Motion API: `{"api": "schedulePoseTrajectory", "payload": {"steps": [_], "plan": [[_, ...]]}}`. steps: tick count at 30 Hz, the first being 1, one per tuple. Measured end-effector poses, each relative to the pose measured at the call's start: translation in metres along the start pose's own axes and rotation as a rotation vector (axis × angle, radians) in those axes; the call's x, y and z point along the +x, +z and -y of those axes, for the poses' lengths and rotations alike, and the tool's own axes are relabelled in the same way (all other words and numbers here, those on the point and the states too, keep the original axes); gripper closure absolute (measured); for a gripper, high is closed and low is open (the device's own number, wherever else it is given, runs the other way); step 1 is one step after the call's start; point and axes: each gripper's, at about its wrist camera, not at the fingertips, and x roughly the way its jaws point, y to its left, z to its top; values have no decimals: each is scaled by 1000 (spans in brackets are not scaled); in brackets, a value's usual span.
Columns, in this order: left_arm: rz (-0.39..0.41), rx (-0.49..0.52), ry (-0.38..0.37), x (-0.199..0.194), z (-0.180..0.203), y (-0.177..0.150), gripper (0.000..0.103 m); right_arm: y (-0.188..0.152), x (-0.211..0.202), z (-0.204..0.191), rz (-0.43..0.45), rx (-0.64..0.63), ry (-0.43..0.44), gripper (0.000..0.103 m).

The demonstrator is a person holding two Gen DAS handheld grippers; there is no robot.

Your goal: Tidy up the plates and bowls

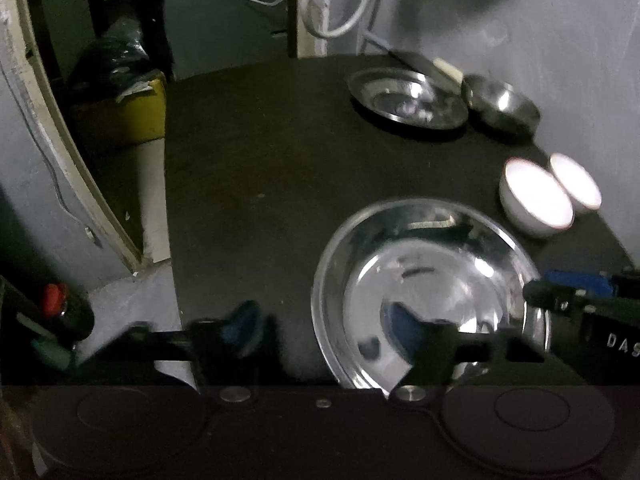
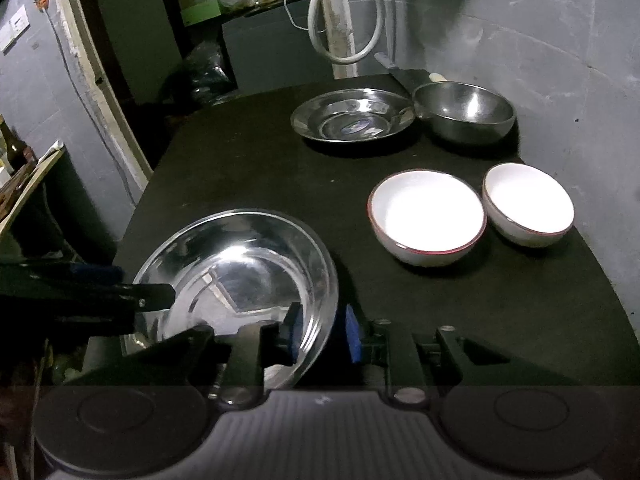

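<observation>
Take the near steel plate (image 2: 240,276) as your landmark: it sits on the black table (image 2: 260,168) closest to you, a round, shallow, mirror-bright dish with nothing in it but reflections. At its left edge, your left gripper (image 1: 324,328) stands wide; one blue-padded finger (image 1: 240,326) is off the plate over the dark cloth, the other hangs over the plate's inside, and neither pad presses on the metal. At the plate's near right rim, your right gripper (image 2: 320,334) straddles the rim with a narrow gap, one blue pad (image 2: 294,332) inside the dish and the other just outside; I cannot tell whether the pads touch the rim. Beyond the near plate and to its right lies a second steel plate (image 2: 352,118), also empty and glossy, with a small blue mark at its centre. Touching that one on its right is a deeper steel bowl (image 2: 464,116), brushed and duller, empty. Right of the near plate, well apart from it, two white bowls with thin red rims stand side by side, the larger (image 2: 426,216) nearer the plate and the smaller (image 2: 528,204) just beside it; both are smooth, round and empty.
</observation>
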Motion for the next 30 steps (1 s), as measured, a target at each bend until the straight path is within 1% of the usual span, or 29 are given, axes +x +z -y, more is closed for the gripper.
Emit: {"api": "schedulePoseTrajectory", "payload": {"steps": [1, 3, 4, 8, 11, 13, 15, 17, 19, 21, 24, 26, 28, 30], "plan": [[13, -12, -15, -2, -2, 2, 10, 1, -1, 2, 3, 2, -3, 66], [32, -35, -38, -5, -6, 8, 5, 4, -4, 5, 14, 5, -5, 58], [39, -44, -41, -5, -8, 11, 3, 6, -5, 6, 22, 7, -5, 52], [90, -81, -44, -3, -16, 30, 1, 20, -12, 11, 69, 3, -8, 34], [131, -104, -39, 5, -22, 49, 1, 34, -13, 16, 112, 2, -4, 16], [128, -111, -40, 15, -25, 64, 1, 46, -9, 19, 138, -5, -5, 14], [116, -131, -52, 28, -28, 79, 1, 58, -3, 22, 145, -14, -11, 12], [113, -161, -64, 40, -30, 93, 1, 70, 7, 25, 153, -13, -16, 6], [114, -181, -75, 54, -30, 107, 1, 80, 15, 29, 165, -7, -19, 4], [113, -180, -88, 69, -31, 121, 1, 92, 24, 34, 175, 16, -17, 1], [104, -188, -111, 96, -28, 145, 1, 112, 44, 45, 181, 80, 3, 0], [78, -205, -134, 116, -27, 160, 1, 125, 60, 55, 162, 153, 21, 0], [62, -220, -151, 135, -26, 173, 1, 133, 73, 62, 151, 208, 32, 1], [62, -212, -152, 149, -23, 182, 1, 137, 85, 66, 145, 228, 37, 2]]}}
